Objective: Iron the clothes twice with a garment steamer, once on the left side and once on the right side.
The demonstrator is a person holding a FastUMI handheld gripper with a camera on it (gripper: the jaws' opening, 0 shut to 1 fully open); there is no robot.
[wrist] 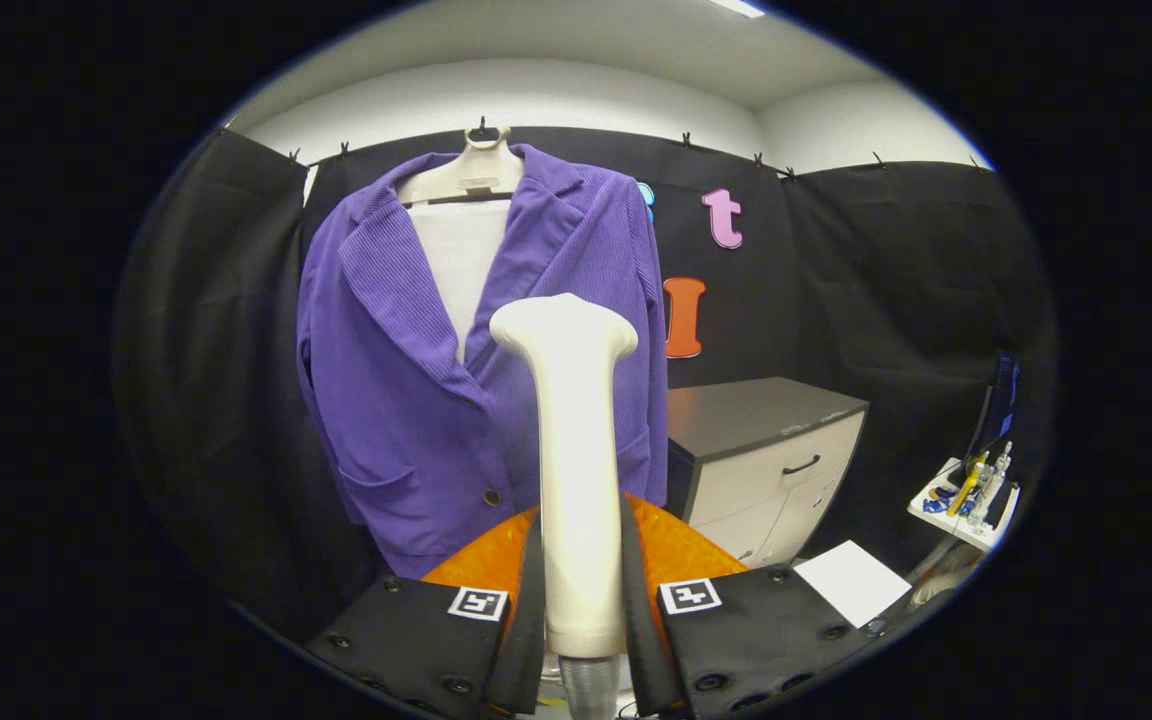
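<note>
Gripping: gripper (581, 600) fingers closed against the garment steamer (572, 470) handle, upright, frame centre.
Jacket: purple blazer (436, 380) on hanger (464, 175), upper left.
Cabinet: drawer unit (766, 450), drawers closed, right.

The claw (581, 600) clamps the upright steamer (574, 470) just before the hanging purple jacket (406, 400).

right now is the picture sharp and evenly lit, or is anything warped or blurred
Gripper view: even indoor light, no glare; the purple jacket and cabinet look sharp. Fisheye bends the booth's walls. The hand-held gripper, shut on the white steamer, is close and slightly soft at the handle's base.
</note>
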